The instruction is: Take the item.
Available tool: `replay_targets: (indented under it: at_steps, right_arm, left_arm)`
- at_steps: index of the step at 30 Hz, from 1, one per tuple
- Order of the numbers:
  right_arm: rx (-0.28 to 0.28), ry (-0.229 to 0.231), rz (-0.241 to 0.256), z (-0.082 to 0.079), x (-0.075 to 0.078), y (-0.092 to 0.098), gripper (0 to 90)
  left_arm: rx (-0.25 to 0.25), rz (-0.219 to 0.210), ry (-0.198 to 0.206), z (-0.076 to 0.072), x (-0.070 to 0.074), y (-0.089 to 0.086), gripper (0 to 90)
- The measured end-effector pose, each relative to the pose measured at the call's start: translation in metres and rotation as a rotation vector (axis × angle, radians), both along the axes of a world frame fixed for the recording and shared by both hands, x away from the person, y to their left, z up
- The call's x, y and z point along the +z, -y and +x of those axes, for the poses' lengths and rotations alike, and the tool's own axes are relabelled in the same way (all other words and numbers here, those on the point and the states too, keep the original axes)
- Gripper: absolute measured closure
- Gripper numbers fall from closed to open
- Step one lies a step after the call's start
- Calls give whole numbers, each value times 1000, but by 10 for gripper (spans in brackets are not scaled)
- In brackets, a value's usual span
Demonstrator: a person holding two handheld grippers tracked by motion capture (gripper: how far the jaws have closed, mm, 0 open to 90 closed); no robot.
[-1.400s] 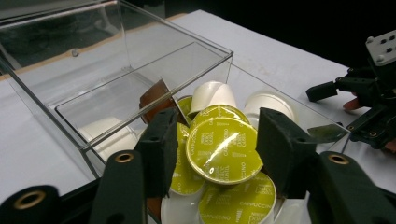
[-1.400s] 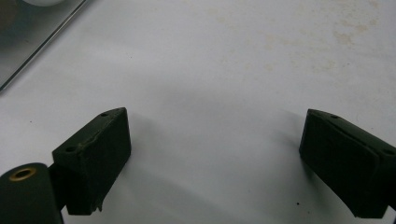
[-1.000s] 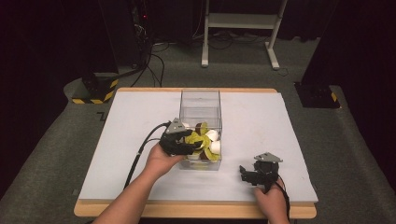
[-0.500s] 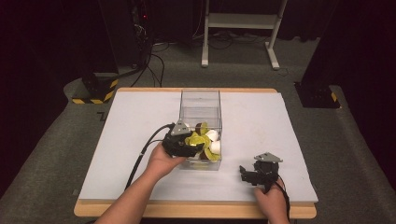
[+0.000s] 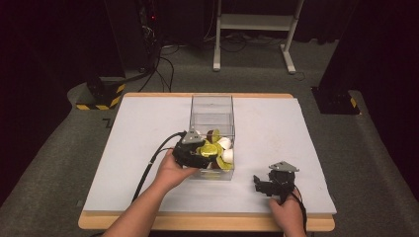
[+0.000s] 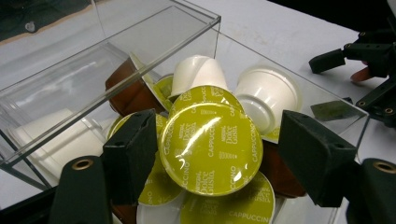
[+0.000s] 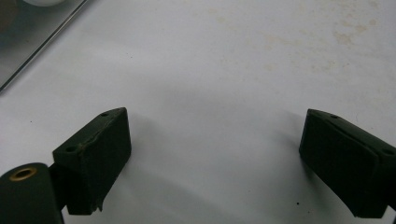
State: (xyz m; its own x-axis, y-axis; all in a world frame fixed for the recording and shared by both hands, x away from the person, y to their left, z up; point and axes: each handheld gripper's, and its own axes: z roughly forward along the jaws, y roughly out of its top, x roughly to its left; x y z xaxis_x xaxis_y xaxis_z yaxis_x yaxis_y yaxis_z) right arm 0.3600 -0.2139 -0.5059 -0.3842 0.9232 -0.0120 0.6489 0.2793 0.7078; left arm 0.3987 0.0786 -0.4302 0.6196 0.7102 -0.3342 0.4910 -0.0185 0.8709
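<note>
L gripper point(image 6: 212, 154) has edged fwd into clear box point(image 5: 212, 106), jaws spread either side of green capsule point(image 6: 210, 142), no grip. R gripper point(image 7: 215, 158) unmoved, jaws apart w/ nothing between, on table point(image 5: 276, 123).

Dark room, black surrounds. Grey carpeted floor point(image 5: 64, 143). White-topped table with pale wooden edge point(image 5: 276, 118) at centre. Beyond it, a white metal stand with two feet point(image 5: 254, 29). Black cables point(image 5: 163, 59) trail across floor. Yellow-and-black striped base point(image 5: 101, 96) at left; another point(image 5: 338, 101) at right.
</note>
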Motion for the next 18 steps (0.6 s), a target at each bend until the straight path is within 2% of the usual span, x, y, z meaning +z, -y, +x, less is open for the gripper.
replay_targets:
  at_steps: [2,3,7,11,18]
  right_arm:
    - [0,0,0,0,0,0,91]
    - [0,0,0,0,0,0,91]
    - [0,0,0,0,0,0,91]
    - [0,0,0,0,0,0,91]
    - [0,0,0,0,0,0,91]
  left_arm:
    - [9,-10,-11,0,-2,1,288]
    - [2,2,-13,0,-3,0,288]
    - [1,4,-22,0,-7,-1,302]
    - [7,-18,-27,0,-6,-2,330]
    - [12,-18,-19,0,-6,-4,372]
